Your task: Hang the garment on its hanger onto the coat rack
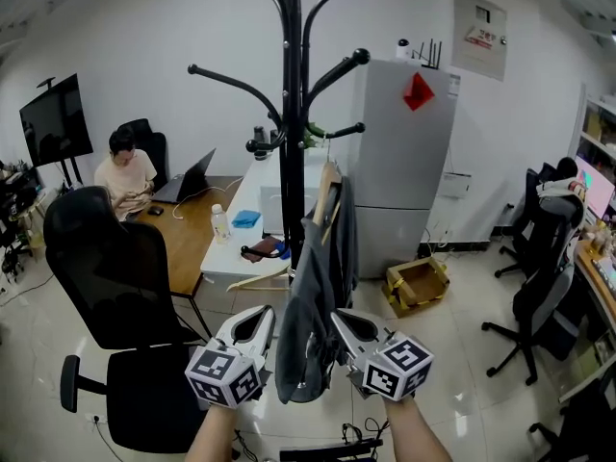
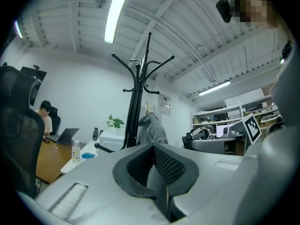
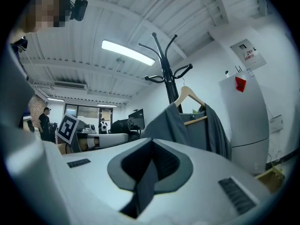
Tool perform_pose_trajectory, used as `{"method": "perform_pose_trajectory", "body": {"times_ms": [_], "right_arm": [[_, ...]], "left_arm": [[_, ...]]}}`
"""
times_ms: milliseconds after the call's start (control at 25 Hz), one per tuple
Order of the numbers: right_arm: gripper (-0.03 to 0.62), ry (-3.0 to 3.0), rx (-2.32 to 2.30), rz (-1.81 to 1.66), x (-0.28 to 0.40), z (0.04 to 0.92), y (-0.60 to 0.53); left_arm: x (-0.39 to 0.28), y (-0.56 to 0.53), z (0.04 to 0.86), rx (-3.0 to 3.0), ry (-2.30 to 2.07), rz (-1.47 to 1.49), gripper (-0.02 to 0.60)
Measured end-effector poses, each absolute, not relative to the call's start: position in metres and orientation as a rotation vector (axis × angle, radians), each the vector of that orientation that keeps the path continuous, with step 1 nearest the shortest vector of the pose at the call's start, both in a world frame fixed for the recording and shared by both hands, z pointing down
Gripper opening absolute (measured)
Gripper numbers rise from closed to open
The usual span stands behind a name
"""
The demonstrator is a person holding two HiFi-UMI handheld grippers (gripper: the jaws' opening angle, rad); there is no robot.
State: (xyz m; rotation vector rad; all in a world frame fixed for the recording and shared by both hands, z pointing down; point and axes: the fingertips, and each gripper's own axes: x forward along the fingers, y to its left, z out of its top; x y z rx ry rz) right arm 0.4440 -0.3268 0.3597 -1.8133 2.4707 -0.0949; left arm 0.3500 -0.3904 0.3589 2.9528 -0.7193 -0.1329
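The coat rack (image 1: 292,114) stands straight ahead of both tongs, its black pole rising well above them and its curved arms spreading overhead. A grey cabinet (image 1: 404,162) stands beyond and to the right of the right tongs. A black office chair (image 1: 115,277) stands close on the outer side of the left tongs, with the desk (image 1: 241,248) past it.

The garment (image 1: 308,316), grey and limp, hangs with its long axis vertical. It drops from the rack down into the gap between the two tongs, and its lower folds end just below their tips. It rides on a wooden hanger (image 1: 327,183) above and ahead of the tongs, beside the pole. The hook seems to sit on one of the lower rack arms, though it is too thin to be sure.

The left tongs (image 1: 262,313) are closed together with nothing caught between them, and sit just beside the cloth's left edge. The right tongs (image 1: 337,318) are also together. I see no cloth pinched in them, although their tip looks closest to the fabric, perhaps brushing it.

By my reading the hanging is done or nearly done. Room is open behind and below the tongs. The chair crowds the left side, so drawing straight back looks safest, taking care that the right tip does not drag the folds.
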Motion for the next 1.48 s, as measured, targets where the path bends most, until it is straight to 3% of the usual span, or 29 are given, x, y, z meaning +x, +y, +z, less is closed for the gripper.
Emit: {"method": "perform_pose_trajectory", "body": {"times_ms": [1480], "right_arm": [[0.0,2.418,-1.872,-0.046,0.445,0.339,-0.34]], "left_arm": [[0.361,-0.408,0.372,2.949,-0.616,-0.026,0.003]]}}
